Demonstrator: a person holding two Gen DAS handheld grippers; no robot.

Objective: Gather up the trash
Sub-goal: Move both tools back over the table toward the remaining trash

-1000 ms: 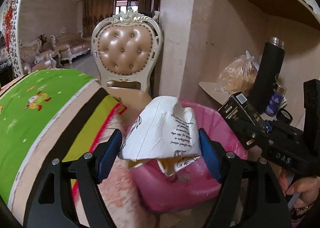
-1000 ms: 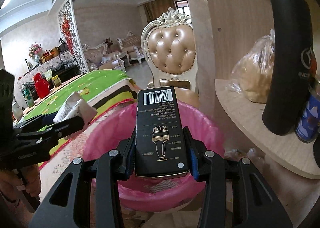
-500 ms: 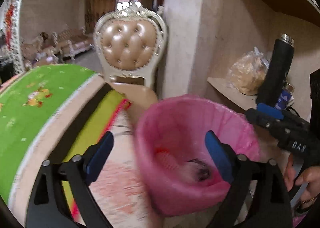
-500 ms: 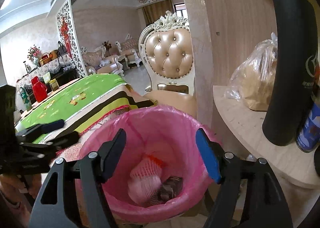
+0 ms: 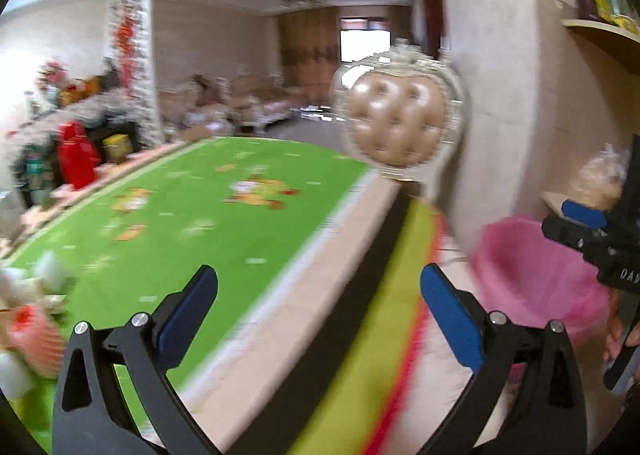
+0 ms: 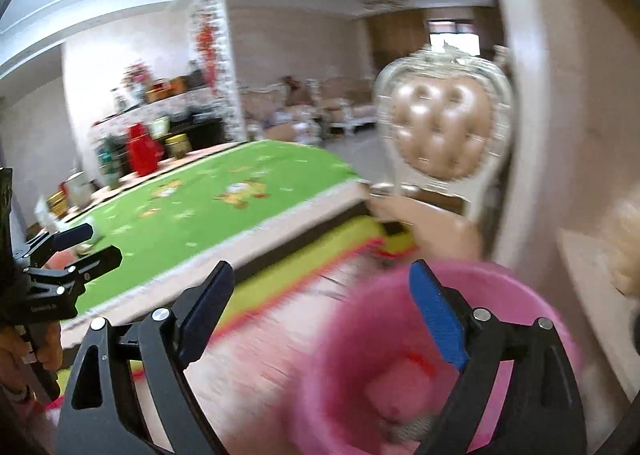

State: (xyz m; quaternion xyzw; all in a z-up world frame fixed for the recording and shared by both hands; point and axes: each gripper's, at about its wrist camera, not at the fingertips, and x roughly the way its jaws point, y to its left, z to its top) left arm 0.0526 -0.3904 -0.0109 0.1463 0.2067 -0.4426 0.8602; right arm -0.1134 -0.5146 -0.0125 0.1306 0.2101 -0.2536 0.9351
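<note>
Both grippers are empty right now: the left gripper (image 5: 320,307) has its jaws opening to about as wide as they go with nothing between them, and the right gripper (image 6: 320,303) is opening too, also with nothing in it. The pink bin (image 6: 420,355) sits just below and ahead of the right one, with some trash already lying in the bottom, blurry though. More trash (image 5: 32,319) looks piled at the near left edge of the green tablecloth (image 5: 208,223), so I'd guess the step is heading over for the next piece. To do it well, I'd keep the jaws wide, slow down before reaching the pile, and pick 1 item per gripper. Only the right wrist view looks into the bin; only the left wrist view gets that pile close up, and it shows the bin (image 5: 536,279) just from the side.
</note>
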